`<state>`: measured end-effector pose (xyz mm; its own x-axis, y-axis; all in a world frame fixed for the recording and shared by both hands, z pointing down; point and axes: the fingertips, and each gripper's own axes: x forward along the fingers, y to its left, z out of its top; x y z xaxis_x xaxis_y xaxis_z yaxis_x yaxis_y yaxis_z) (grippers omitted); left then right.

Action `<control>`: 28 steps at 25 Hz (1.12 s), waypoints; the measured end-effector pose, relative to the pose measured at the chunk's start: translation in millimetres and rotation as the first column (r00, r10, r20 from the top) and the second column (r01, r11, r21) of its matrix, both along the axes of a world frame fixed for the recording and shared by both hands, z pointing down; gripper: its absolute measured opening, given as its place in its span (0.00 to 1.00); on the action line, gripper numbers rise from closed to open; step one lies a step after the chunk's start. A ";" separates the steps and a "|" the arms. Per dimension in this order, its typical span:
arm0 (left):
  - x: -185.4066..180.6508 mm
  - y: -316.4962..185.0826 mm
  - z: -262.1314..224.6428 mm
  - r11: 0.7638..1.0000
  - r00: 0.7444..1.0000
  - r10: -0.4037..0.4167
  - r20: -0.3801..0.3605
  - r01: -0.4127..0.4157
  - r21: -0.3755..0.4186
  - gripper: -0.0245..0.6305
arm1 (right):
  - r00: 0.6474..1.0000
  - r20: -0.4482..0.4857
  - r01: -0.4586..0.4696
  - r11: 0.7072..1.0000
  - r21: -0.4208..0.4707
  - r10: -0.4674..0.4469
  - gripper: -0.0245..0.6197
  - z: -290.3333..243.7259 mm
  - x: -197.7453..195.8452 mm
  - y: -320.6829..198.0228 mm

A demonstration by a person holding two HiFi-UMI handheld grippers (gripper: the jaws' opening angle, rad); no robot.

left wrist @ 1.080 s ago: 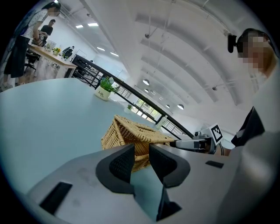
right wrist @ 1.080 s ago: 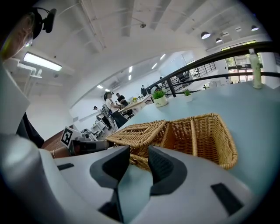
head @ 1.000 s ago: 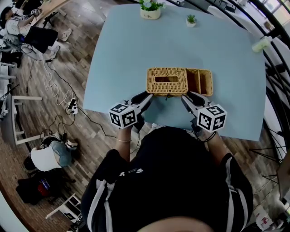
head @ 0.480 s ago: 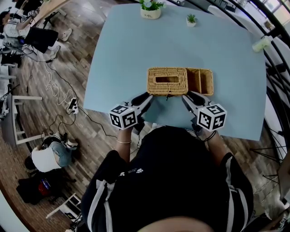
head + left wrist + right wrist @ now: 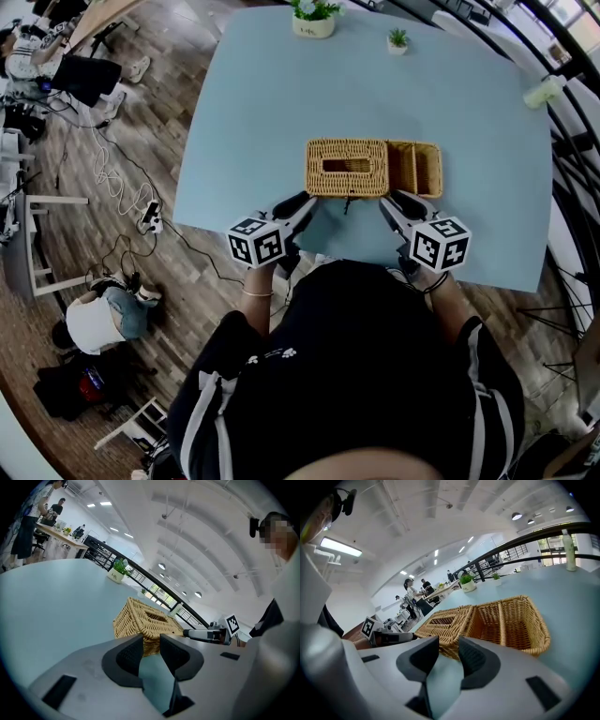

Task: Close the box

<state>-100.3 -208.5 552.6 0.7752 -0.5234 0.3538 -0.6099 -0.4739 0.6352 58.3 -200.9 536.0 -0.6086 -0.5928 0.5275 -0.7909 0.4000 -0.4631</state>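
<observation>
Head view: a person in a black top stands at the near edge of a pale blue table [image 5: 272,112] with a gripper in each hand. Both grippers are aimed at a wicker box [image 5: 373,182]. The box lies near the table's front edge. Its slotted lid [image 5: 347,150] sits on the left, and the open, divided tray [image 5: 437,169] touches the lid on the right. The left gripper [image 5: 302,200] points at the lid's near left corner. The right gripper [image 5: 394,200] points at the seam between lid and tray. Each gripper's own view shows its jaws parted by a narrow gap, with only bare tabletop between them. Whether the tips touch the wicker cannot be told. Two small potted plants [image 5: 312,19] stand at the far edge.
</observation>
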 end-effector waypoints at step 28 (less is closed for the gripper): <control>5.3 -31.8 -111.0 0.897 0.974 -0.072 0.213 -0.030 0.441 0.09 | 0.992 -0.006 -0.121 0.941 0.316 0.129 0.04 -92.3 21.2 -31.6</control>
<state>-95.0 -240.3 441.6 0.6923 -0.6795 0.2430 -0.7215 -0.6581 0.2151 79.5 -232.5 443.6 -0.5071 -0.8016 0.3167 -0.8543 0.4189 -0.3076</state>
